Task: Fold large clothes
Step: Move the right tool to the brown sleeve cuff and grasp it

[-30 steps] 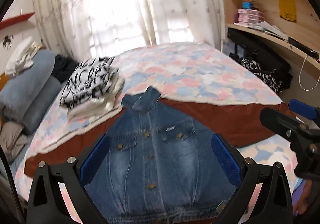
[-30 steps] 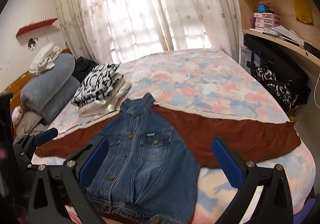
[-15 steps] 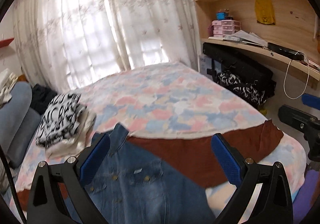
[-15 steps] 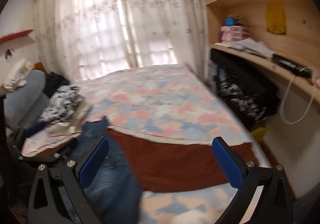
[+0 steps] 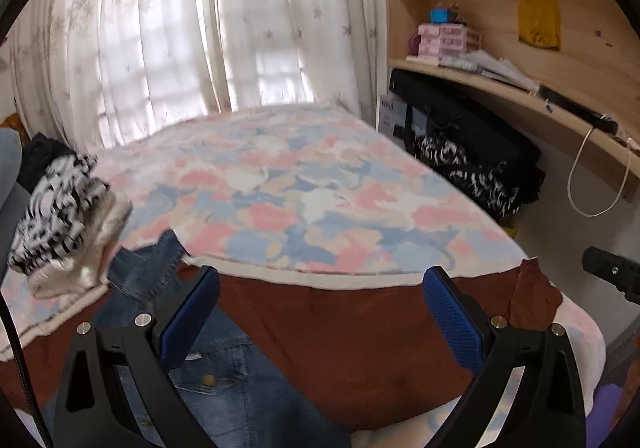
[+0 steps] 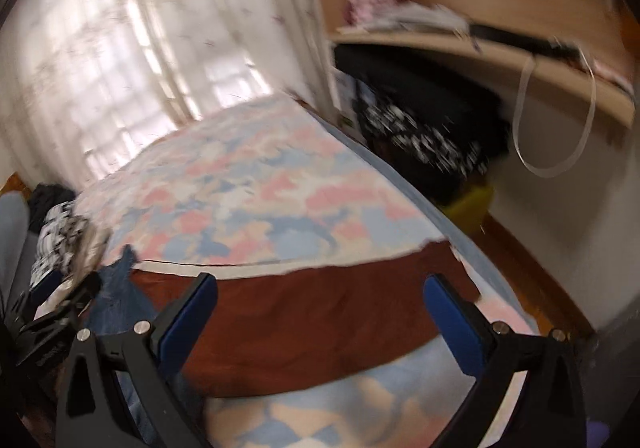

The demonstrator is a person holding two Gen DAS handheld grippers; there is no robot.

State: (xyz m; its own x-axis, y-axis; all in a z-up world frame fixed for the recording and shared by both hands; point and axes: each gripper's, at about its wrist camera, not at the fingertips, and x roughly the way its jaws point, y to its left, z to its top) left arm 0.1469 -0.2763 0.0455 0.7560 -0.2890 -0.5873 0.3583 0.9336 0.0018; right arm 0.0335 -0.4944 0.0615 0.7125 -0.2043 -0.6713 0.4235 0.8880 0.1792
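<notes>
Two grippers, left gripper (image 5: 320, 320) and right gripper (image 6: 320, 322), hover with fingers spread wide, gripping nothing. The denim jacket (image 5: 224, 380) lies buttoned-side up on the bed (image 5: 300, 184), over a brown cloth (image 5: 348, 332). Risk: pinching that cloth along with the denim would drag both.

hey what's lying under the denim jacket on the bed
The denim jacket lies on a rust-brown cloth spread across the bed's near end, over the pastel patchwork bedspread. Whether anything else sits beneath the jacket is hidden by the denim itself.
</notes>
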